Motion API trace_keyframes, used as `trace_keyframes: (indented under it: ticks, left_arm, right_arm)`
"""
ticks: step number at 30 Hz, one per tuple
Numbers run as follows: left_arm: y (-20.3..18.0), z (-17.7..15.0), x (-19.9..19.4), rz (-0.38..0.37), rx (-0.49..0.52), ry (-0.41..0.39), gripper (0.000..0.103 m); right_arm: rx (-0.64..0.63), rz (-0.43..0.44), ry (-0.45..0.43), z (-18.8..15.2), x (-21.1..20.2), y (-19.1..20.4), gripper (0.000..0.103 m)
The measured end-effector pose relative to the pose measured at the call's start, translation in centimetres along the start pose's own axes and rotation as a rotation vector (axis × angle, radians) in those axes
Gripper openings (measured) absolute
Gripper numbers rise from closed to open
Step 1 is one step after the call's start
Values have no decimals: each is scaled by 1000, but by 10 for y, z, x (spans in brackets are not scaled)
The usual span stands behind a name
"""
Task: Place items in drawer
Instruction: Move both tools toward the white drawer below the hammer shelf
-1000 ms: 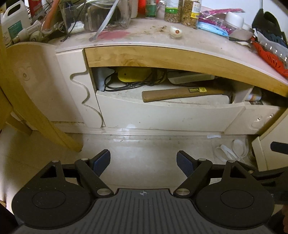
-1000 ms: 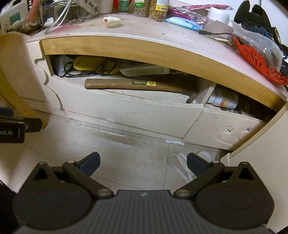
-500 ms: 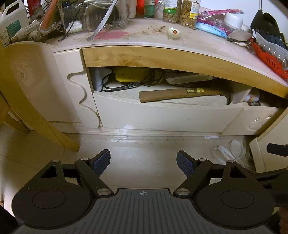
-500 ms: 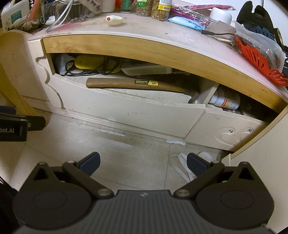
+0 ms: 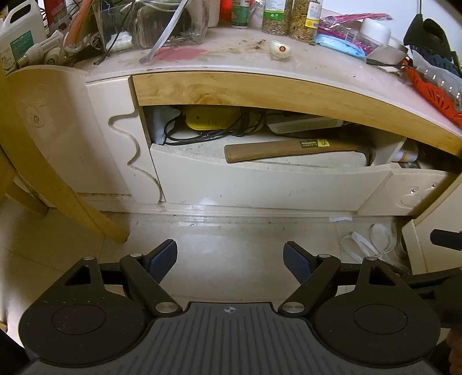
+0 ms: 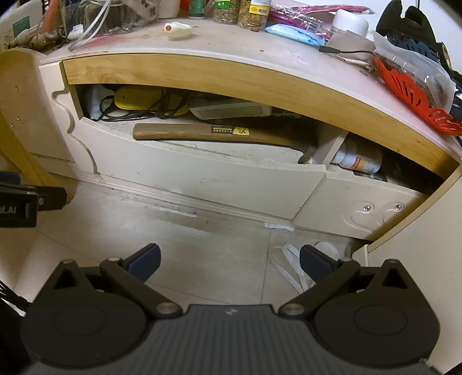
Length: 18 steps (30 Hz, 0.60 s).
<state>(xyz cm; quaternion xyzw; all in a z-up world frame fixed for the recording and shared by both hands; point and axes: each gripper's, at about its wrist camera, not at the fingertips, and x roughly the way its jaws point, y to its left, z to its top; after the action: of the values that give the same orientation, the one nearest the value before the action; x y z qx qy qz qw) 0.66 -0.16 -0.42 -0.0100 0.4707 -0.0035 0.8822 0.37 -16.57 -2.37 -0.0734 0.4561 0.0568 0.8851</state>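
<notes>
A cream drawer (image 5: 260,184) (image 6: 202,176) stands pulled open under a cluttered desk top. In it lie a wooden-handled hammer (image 5: 291,148) (image 6: 213,134), a yellow device (image 5: 210,119) with black cables, and a white flat box (image 6: 231,111). A small white oval item (image 5: 280,50) (image 6: 177,29) with a red dot lies on the desk top. My left gripper (image 5: 230,261) is open and empty, low over the floor in front of the drawer. My right gripper (image 6: 229,261) is open and empty too, further right.
A second open compartment (image 6: 361,187) at the right holds a white bottle (image 6: 358,160). Jars (image 5: 288,14), a red plastic piece (image 6: 413,95), bags and cables crowd the desk top. A wooden chair leg (image 5: 57,184) stands at the left. White straps (image 6: 288,259) lie on the floor.
Both grippers have edged a little toward the desk and slightly up; the drawer and desk top sit lower and larger in both views. Both stay open and empty.
</notes>
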Motion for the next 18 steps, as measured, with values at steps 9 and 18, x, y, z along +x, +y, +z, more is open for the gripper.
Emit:
trace_keyframes:
  ticks: [9,18]
  left_arm:
    - [-5,-1,6,10,26,8,81]
    - [-9,8,15,41,56,-6,81]
  right_arm:
    - [18,-12,-10,5,2,0,103]
    - [12,-21,-17,15,15,-1,103]
